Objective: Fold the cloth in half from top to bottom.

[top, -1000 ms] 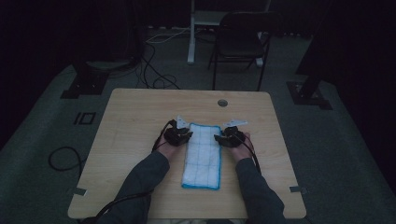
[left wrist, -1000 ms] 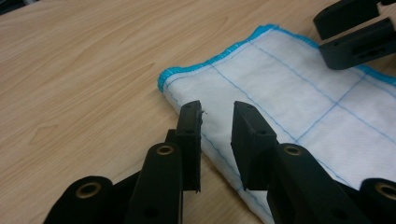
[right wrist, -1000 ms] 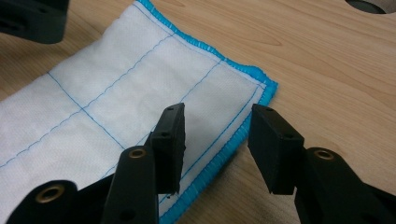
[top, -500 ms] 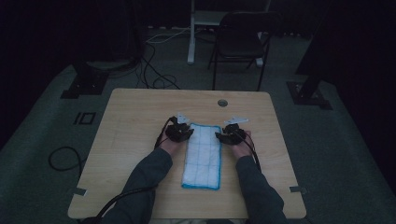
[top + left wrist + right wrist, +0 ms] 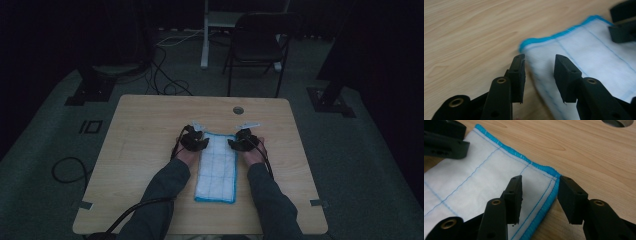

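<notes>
1. Cloth (image 5: 216, 169): a white folded rectangle with thin blue grid stitching and a bright blue hem, lying flat on the wooden table (image 5: 145, 150), its long side running from the tongs back toward the person.
2. Its far short edge lies between the two tongs; the rest stretches behind them, between the person's forearms.
3. Left gripper (image 5: 196, 142) sits at the cloth's far left corner. Its jaws have just been opening and stand apart, with the corner's edge (image 5: 541, 72) in the gap and no pad pressing on it; the cloth looks blurred there.
4. Right gripper (image 5: 243, 142) sits at the far right corner. Its jaws stand wide, straddling the blue hem (image 5: 550, 197), one jaw over the white cloth and the other over bare wood, neither pinching it.
5. Each gripper view shows the other tong's black jaws at the opposite corner.
6. Beyond the right tong a round hole (image 5: 238, 110) is cut in the tabletop.
7. Past the table's far edge stand a dark chair (image 5: 257, 47) and loose cables (image 5: 165, 80) on the floor.
8. Nothing lies between the tongs and the cloth.
</notes>
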A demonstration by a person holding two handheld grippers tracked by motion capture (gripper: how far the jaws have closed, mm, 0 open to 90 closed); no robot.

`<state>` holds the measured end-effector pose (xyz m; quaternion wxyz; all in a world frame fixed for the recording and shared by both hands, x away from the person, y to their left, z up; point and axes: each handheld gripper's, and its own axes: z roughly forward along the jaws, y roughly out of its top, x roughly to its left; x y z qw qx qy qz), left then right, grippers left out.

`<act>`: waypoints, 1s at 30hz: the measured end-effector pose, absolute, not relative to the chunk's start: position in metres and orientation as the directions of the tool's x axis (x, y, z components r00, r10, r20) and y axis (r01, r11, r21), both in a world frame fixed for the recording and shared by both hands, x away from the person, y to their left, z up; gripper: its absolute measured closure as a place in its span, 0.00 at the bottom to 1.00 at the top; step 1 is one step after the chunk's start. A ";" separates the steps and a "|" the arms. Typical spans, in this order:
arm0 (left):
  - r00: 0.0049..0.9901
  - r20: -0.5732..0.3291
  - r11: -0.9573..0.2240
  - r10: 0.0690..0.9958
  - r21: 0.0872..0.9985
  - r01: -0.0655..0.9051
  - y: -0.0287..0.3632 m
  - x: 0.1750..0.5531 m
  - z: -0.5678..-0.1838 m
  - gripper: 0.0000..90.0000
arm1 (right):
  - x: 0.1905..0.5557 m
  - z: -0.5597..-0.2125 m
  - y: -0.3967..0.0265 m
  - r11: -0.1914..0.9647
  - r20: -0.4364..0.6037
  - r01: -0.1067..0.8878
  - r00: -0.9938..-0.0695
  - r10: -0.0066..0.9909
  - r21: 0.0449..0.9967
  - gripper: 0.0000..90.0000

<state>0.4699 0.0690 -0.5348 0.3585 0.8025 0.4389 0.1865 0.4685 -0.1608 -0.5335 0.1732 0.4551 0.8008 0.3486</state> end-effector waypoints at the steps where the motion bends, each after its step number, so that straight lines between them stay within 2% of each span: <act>1: 0.532 -0.022 -0.347 0.846 0.736 0.581 0.070 0.472 -0.535 0.68 | 0.470 -0.534 -0.160 0.334 0.046 0.614 -0.519 0.853 0.715 0.61; 8: 0.535 -0.035 -0.341 0.844 0.735 0.586 0.064 0.478 -0.530 0.65 | 0.476 -0.532 -0.158 0.323 0.061 0.635 -0.506 0.861 0.702 0.57; 11: 0.548 0.008 -0.392 0.836 0.708 0.588 0.059 0.479 -0.536 0.64 | 0.478 -0.535 -0.158 0.311 0.074 0.655 -0.490 0.869 0.689 0.55; 13: 0.536 -0.011 -0.370 0.844 0.713 0.596 0.060 0.479 -0.538 0.62 | 0.479 -0.536 -0.157 0.306 0.074 0.660 -0.482 0.873 0.686 0.54; 16: 0.525 -0.022 -0.354 0.851 0.714 0.604 0.064 0.482 -0.539 0.54 | 0.479 -0.536 -0.156 0.307 0.067 0.660 -0.477 0.876 0.686 0.52; 22: 0.514 -0.020 -0.353 0.858 0.704 0.616 0.064 0.484 -0.538 0.53 | 0.479 -0.536 -0.152 0.313 0.062 0.660 -0.479 0.875 0.683 0.48; 27: 0.510 -0.018 -0.356 0.860 0.695 0.625 0.063 0.483 -0.537 0.57 | 0.479 -0.536 -0.146 0.340 0.043 0.651 -0.497 0.867 0.679 0.54; 30: 0.521 -0.021 -0.365 0.853 0.690 0.626 0.062 0.481 -0.536 0.64 | 0.479 -0.534 -0.145 0.347 0.054 0.659 -0.508 0.860 0.667 0.64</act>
